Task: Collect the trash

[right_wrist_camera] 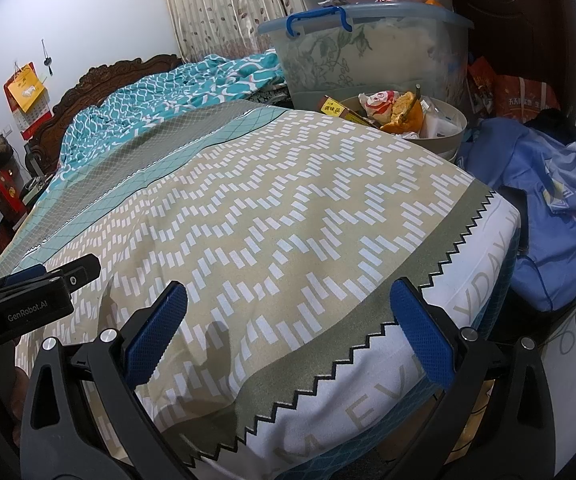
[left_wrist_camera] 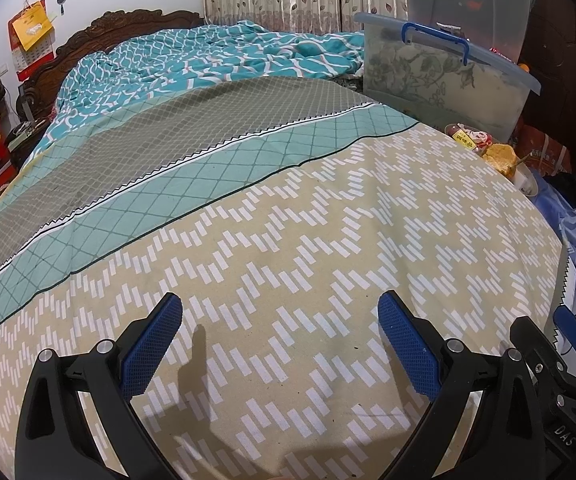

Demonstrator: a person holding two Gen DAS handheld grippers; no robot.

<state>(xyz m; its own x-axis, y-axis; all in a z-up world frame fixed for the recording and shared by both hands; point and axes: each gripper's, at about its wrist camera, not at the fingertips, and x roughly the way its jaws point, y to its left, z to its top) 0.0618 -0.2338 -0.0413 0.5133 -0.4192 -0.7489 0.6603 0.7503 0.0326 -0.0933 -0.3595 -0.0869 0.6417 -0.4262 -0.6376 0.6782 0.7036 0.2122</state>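
"GenRobot.AI" on left gripper (right_wrist_camera: pixel 48 276), "DAS" on right gripper (right_wrist_camera: pixel 288 320), both spread wide and empty; round bin (right_wrist_camera: pixel 444 136) heaped with wrappers (right_wrist_camera: pixel 380 106), peel (right_wrist_camera: pixel 404 114).

You are looking at a bed (right_wrist_camera: pixel 272 216) spread with a beige sheet (left_wrist_camera: pixel 328 248) patterned in white dashes, crossed by grey and teal bands toward the head. A rumpled teal-and-white quilt (left_wrist_camera: pixel 192 60) lies bunched near the carved wooden headboard (right_wrist_camera: pixel 124 70). The beige stretch in front of you is bare.
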